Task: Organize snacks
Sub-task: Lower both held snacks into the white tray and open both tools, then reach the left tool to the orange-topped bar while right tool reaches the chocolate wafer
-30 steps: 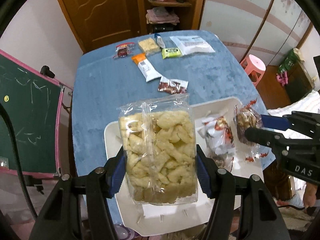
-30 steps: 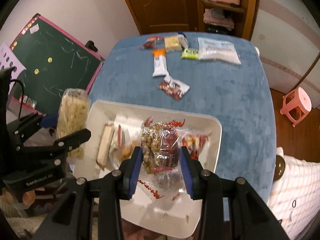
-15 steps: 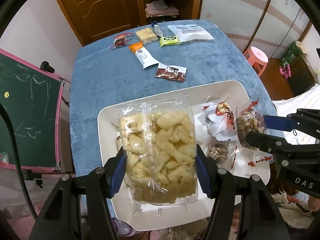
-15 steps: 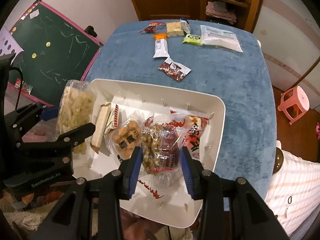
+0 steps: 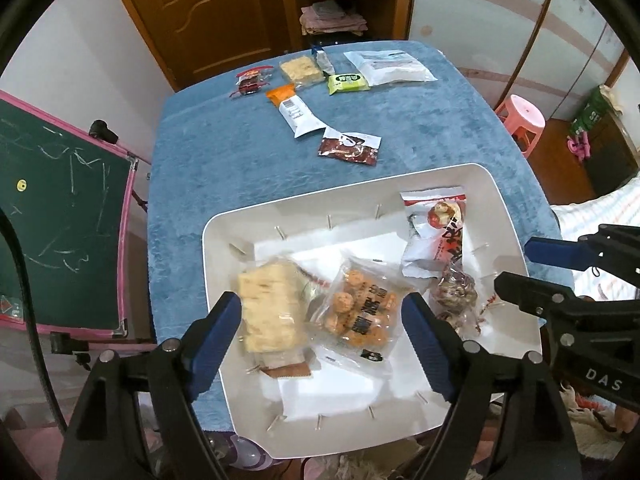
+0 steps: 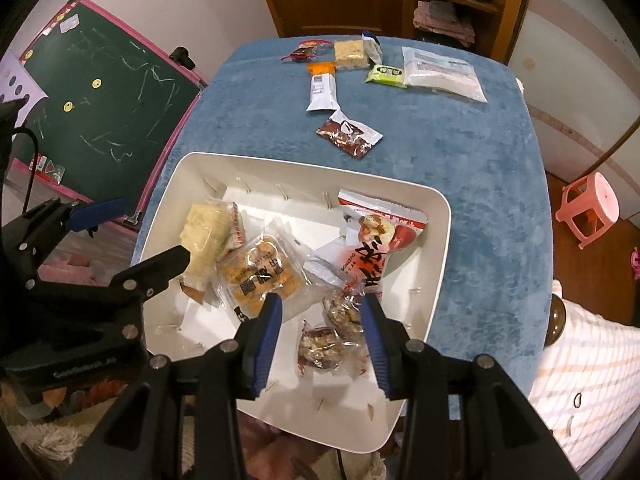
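Observation:
A white tray point(image 5: 508, 216) sits on the near end of a blue table. In it lie a clear bag of pale puffed snacks point(image 5: 270, 312), a packet of round biscuits point(image 5: 358, 312), a red-and-white packet point(image 5: 438, 236) and a clear bag of brown nuts point(image 5: 456, 292). My left gripper point(image 5: 322, 320) is open above the tray's left part, the puffed bag by its left finger. My right gripper point(image 6: 322, 320) is open above the nut bag point(image 6: 332, 332); the tray point(image 6: 440, 248) and puffed bag point(image 6: 204, 232) also show in the right wrist view.
Several loose snacks lie at the table's far end: a dark red sachet point(image 5: 348, 148), an orange-white bar point(image 5: 294, 110), a green packet point(image 5: 348, 82), a white pouch point(image 5: 390, 66). A chalkboard point(image 5: 52, 208) stands left, a pink stool point(image 5: 520, 114) right.
My left gripper opened and let the puffed snack bag fall into the tray's left side. My right gripper opened and dropped the nut bag into the tray's near right part.

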A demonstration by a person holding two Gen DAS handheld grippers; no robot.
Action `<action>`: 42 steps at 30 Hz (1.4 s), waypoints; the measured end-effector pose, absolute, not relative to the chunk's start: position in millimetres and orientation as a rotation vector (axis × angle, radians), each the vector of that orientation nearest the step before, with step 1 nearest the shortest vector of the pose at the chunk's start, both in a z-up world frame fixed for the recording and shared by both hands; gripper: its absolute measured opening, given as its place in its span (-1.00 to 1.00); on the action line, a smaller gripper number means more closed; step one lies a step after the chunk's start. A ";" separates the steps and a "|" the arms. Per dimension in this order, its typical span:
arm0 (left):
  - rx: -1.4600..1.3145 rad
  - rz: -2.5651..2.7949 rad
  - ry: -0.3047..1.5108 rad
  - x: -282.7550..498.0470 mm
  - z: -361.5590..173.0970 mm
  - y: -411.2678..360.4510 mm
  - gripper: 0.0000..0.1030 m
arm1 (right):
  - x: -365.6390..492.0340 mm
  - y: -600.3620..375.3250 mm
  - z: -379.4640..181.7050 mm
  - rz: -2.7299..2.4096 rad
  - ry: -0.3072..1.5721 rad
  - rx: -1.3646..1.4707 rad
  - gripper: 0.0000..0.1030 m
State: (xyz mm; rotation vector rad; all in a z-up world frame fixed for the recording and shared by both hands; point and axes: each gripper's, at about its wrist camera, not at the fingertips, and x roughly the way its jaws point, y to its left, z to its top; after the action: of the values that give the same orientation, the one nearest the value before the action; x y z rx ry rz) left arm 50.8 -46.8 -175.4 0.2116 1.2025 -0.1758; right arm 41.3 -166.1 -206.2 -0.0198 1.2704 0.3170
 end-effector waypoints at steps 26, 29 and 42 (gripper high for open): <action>0.245 -0.068 0.996 153.8 -80.1 -31.2 0.59 | 142.8 -185.2 -164.9 0.364 1.140 -0.092 -0.19; 0.270 -0.068 0.977 194.7 -78.2 -31.2 0.59 | 177.0 -184.8 -165.6 0.363 1.149 -0.096 -0.18; 0.062 -0.088 1.290 352.5 -224.1 -24.7 0.59 | 295.2 -156.4 -265.1 0.534 1.252 -0.105 0.20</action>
State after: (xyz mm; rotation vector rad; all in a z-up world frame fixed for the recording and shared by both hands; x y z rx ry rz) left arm 352.5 -24.7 -224.1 0.0625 1.2898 -0.0876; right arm 295.2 -156.4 -265.1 -0.1052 1.2519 0.5337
